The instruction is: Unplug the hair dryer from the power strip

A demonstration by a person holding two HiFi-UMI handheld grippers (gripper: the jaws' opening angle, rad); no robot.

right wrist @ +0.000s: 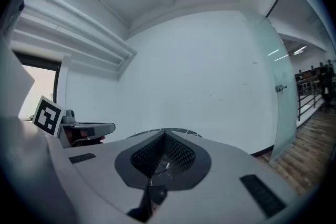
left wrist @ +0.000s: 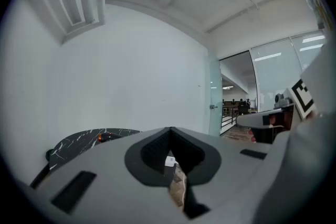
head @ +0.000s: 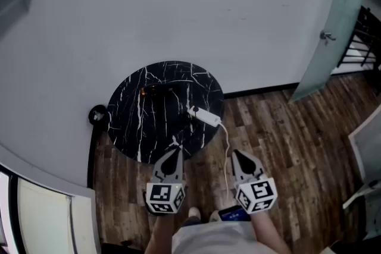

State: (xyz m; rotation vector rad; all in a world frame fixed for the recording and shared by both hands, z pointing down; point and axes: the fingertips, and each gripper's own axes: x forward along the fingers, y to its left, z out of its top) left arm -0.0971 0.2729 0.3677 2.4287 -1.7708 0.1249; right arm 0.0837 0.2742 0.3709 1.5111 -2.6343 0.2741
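Both my grippers are empty and closed. The left gripper [head: 174, 153] has its jaws together with nothing between them, and the right gripper [head: 237, 155] is the same. They hang side by side over the wooden floor [head: 286, 146], near the close edge of the round table [head: 128, 128], and they touch nothing.

The power strip [head: 204, 116] lies on the right part of the table, close to the rim. Its white cable [head: 227, 143] drops over the edge and runs down between my two grippers. The hair dryer [head: 158, 92] is a dark shape on the far left part of the black top, with a small orange spot on it. It is hard to separate from the table. The plug is too small for me to see clearly.

I judge that the strip is light and of smooth plastic, so it will slide or lift when I pull. One gripper should press it down on its flat body. The plug is stiff and should sit tight, so I would take it by its body, not by the soft cord, and pull straight out.

A black round object [head: 97, 114] stands just left of the table, and a glass door [head: 330, 33] is far right. The hanging cable could catch my right gripper.
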